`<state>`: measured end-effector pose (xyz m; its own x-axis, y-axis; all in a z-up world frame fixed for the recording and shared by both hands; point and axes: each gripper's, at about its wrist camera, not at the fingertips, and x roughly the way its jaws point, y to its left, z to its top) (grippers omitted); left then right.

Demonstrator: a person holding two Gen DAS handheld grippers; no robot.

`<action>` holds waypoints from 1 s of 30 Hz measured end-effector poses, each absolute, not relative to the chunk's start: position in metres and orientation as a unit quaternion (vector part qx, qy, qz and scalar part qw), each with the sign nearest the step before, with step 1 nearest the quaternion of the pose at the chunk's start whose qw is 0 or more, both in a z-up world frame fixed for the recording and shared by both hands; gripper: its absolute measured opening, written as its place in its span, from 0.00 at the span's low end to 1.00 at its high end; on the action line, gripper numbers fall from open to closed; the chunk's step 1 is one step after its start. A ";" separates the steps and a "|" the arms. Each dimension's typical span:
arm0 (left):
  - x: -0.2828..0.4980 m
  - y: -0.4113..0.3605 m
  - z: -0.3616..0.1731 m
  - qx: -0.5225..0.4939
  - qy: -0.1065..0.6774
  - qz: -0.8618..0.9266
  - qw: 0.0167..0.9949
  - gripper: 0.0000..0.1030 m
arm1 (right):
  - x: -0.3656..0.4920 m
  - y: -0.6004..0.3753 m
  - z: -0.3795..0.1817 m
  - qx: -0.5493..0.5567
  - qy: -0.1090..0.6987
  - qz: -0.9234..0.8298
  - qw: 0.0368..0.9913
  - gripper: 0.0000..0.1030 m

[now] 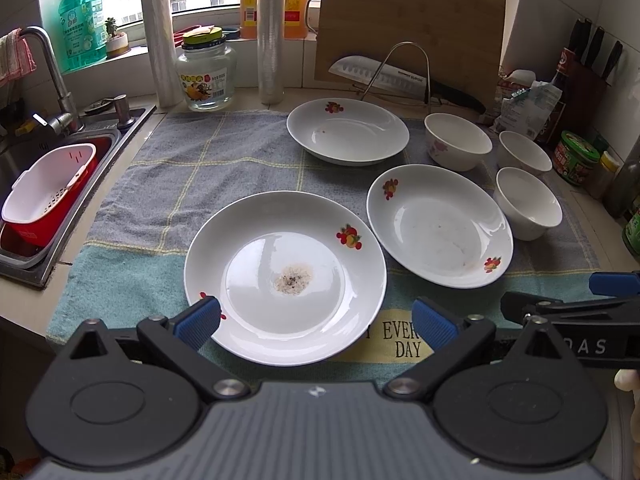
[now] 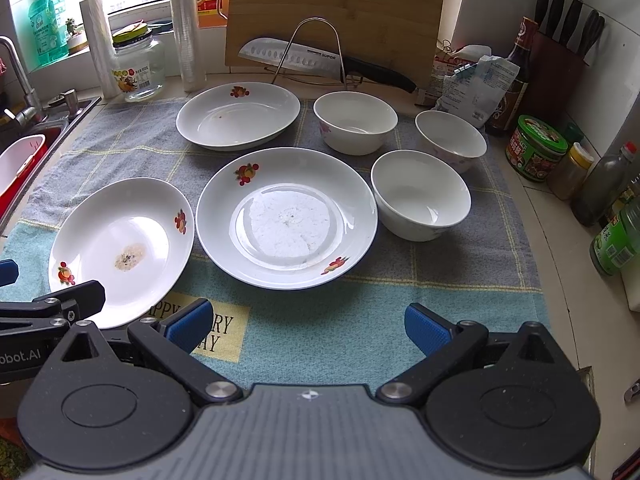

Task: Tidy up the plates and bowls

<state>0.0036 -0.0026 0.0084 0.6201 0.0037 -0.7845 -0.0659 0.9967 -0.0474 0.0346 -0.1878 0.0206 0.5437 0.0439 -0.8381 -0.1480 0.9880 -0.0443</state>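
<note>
I hold left gripper (image 1: pixel 316 322) and right gripper (image 2: pixel 306 328) low, level, jaws spread, empty | ahead: three plates (image 2: pixel 286 216), three bowls (image 2: pixel 420 194)

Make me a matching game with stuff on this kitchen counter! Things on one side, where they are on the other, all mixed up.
Things:
1. plate with the brown crumbs
2. big knife
3. white-and-red basket
4. three bowls

Places:
A. in the sink
B. on the right side of the towel
C. on the metal rack in front of the cutting board
D. on the towel right in front of the left gripper's fingers

Pairs: 1-D, 2-C, 3-A, 4-B
</note>
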 end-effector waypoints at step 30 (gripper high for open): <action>0.002 -0.003 0.008 -0.035 0.433 0.019 0.901 0.98 | 0.034 -0.189 0.023 -0.058 0.473 0.054 0.878 1.00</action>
